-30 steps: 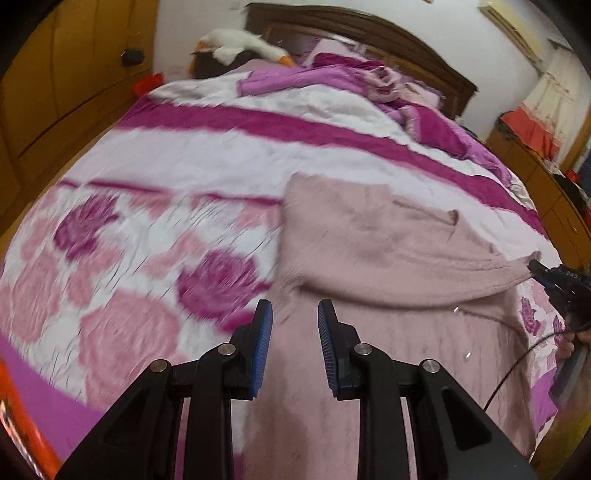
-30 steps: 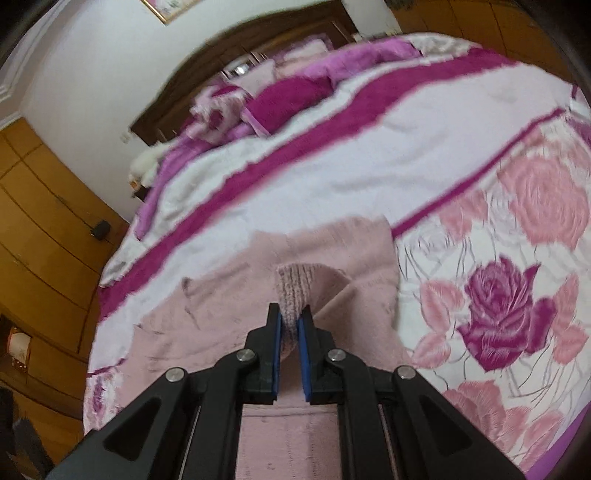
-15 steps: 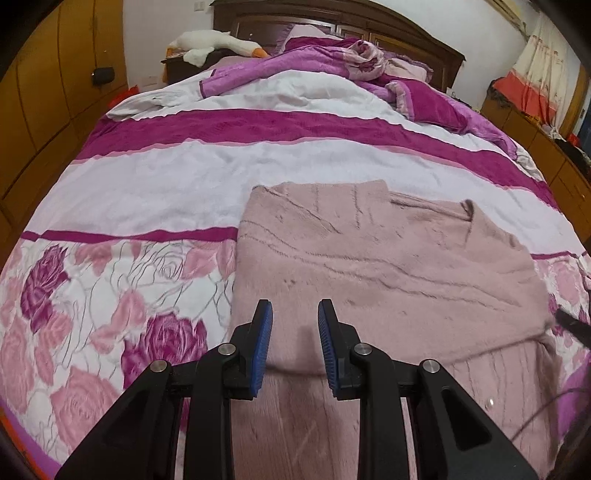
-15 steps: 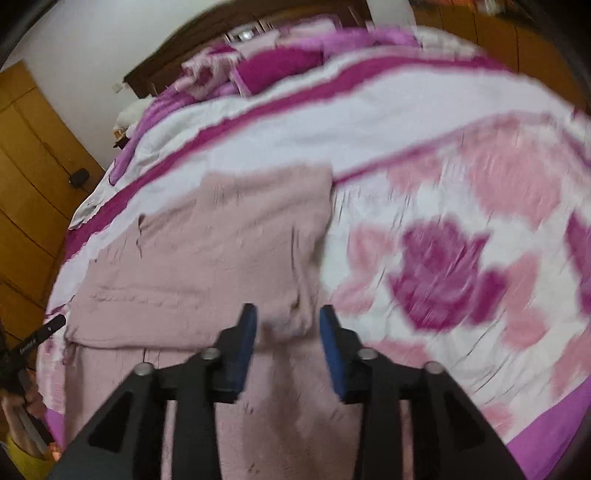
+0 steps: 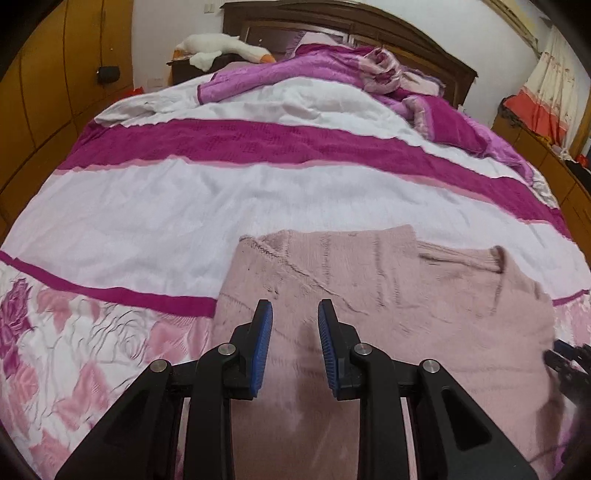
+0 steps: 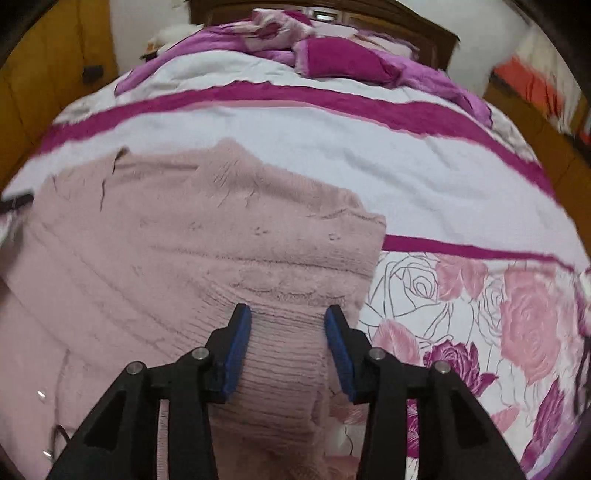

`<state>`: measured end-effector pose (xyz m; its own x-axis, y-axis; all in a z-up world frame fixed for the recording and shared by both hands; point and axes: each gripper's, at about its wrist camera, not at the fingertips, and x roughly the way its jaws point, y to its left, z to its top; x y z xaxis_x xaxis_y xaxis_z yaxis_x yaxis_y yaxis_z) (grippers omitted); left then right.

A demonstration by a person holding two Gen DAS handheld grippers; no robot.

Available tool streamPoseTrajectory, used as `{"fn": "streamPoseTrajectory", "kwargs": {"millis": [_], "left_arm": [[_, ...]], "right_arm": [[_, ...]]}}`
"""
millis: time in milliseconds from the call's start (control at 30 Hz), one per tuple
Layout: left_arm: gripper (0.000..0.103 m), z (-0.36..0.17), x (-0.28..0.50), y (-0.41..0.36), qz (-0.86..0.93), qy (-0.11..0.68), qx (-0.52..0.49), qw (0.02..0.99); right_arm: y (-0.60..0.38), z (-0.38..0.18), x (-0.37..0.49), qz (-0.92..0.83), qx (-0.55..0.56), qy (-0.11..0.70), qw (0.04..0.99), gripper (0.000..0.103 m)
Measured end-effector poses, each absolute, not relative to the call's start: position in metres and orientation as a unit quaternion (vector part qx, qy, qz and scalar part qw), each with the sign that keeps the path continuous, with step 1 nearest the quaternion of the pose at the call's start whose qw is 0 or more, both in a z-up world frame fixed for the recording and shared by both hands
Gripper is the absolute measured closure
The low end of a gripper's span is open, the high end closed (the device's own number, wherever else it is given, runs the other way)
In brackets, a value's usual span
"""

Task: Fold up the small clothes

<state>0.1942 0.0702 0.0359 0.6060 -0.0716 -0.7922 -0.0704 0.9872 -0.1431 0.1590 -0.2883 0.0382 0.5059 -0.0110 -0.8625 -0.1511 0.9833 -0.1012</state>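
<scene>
— What do you have under the left gripper [image 5: 295, 334]?

— I see the dusty-pink knitted sweater [image 5: 388, 295] lying flat on the bedspread with white and magenta bands and a pink rose print [image 5: 184, 206]. My left gripper hangs above the sweater's left part, its blue-padded fingers [image 5: 263, 345] set a moderate way apart with nothing between them, only the knit showing below. The sweater's near edge runs out of the bottom of the view, so I cannot tell where it ends.

— And the right one?

— My right gripper [image 6: 288, 341] is spread wide, wider than the left. A ribbed cuff or sleeve end of the sweater [image 6: 184, 258] lies in the gap between the blue pads [image 6: 236, 350]. The pads stand clear of it on both sides, so I am not gripping it. A sleeve appears folded across the sweater's body, its edge running toward that cuff.

— Where does the sweater sit on the bed?

— Toward the foot end, its far edge on the white band and its right side lying over the rose print [image 6: 480, 314]. At the head end I see a crumpled purple blanket [image 5: 332, 70], the dark wooden headboard [image 5: 369, 26], and a white plush goose [image 5: 221, 46] on a dark stand beside the bed. Wooden wardrobe panels [image 5: 55, 92] line the left wall.
</scene>
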Motion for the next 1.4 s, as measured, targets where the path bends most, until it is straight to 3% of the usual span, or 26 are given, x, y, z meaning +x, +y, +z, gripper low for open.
{"fn": "streamPoseTrajectory", "kwargs": {"millis": [33,200,367,467,633,700,767,1400], "left_arm": [[0.100,0.030,0.197,0.072,0.014,0.443,-0.085,0.892],[0.100,0.007,0.198,0.091,0.056,0.421,-0.125,0.897],[0.102,0.004,0.196,0.096,0.068,0.416,-0.134,0.897],[0.102,0.005,0.195,0.096,0.065,0.416,-0.133,0.897],[0.102,0.014,0.188,0.097,0.050,0.419,-0.132,0.897],[0.102,0.020,0.182,0.097,0.042,0.420,-0.129,0.897],[0.102,0.026,0.177,0.097,0.040,0.423,-0.124,0.897],[0.102,0.091,0.045,0.095,0.004,0.421,-0.083,0.903]], "right_arm": [[-0.285,0.039,0.157,0.039,-0.099,0.493,0.864,0.099],[-0.283,0.076,0.139,0.004,-0.120,0.413,0.903,0.099],[-0.295,0.038,0.157,-0.001,-0.105,0.479,0.872,0.099],[-0.298,0.030,0.154,-0.004,-0.103,0.469,0.877,0.099],[-0.298,0.042,0.151,0.003,-0.089,0.474,0.876,0.087],[-0.302,0.047,0.150,0.003,-0.069,0.471,0.879,0.064],[-0.306,0.054,0.145,0.002,-0.044,0.460,0.887,0.055],[-0.312,0.128,0.037,0.044,-0.009,0.392,0.919,0.053]]}}
